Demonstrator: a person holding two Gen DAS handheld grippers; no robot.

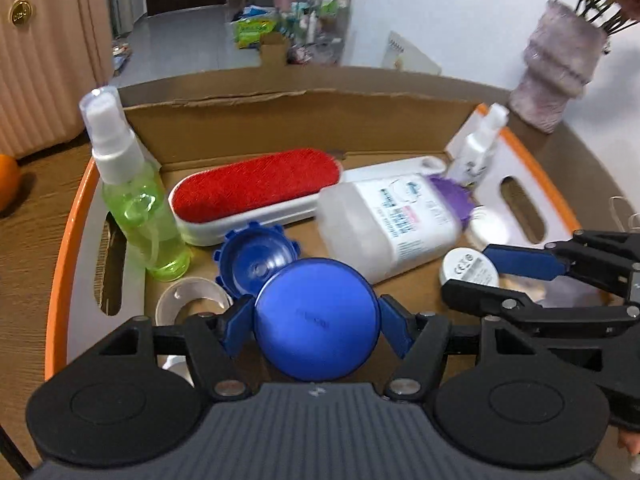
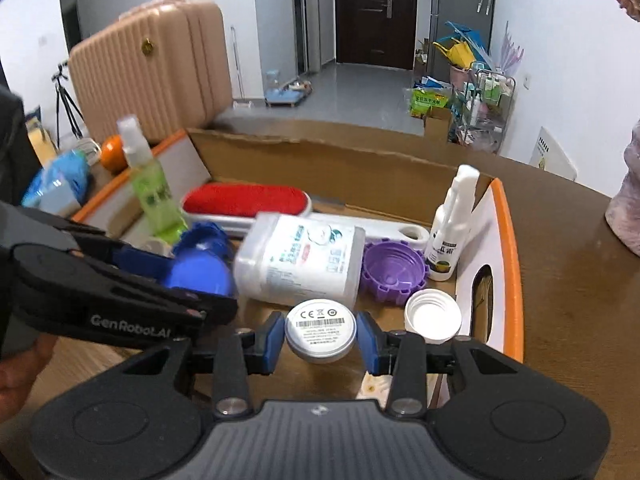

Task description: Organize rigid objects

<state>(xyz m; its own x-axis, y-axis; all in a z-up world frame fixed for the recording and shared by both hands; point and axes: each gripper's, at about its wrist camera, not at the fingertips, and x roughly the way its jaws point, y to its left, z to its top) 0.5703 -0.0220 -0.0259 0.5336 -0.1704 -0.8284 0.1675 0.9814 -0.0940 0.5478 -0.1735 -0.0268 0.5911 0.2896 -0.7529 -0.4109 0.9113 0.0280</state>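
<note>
Blue pads of the left gripper [image 1: 316,330] are clamped on a round blue disc [image 1: 316,318], held over the near edge of an orange-rimmed tray [image 1: 54,292] lined with a cardboard box [image 1: 280,120]. The right gripper [image 2: 320,338] is clenched on a small white puck with a barcode label [image 2: 320,330], over the same tray. In the left wrist view, a red lint brush [image 1: 256,188] lies at 12 o'clock from the disc, a green spray bottle [image 1: 136,196] stands at 10 o'clock, and a white jar on its side [image 1: 384,224] lies at 1 o'clock. A purple cap [image 2: 394,270] and a white cap [image 2: 432,316] sit beside the puck at 2 o'clock.
</note>
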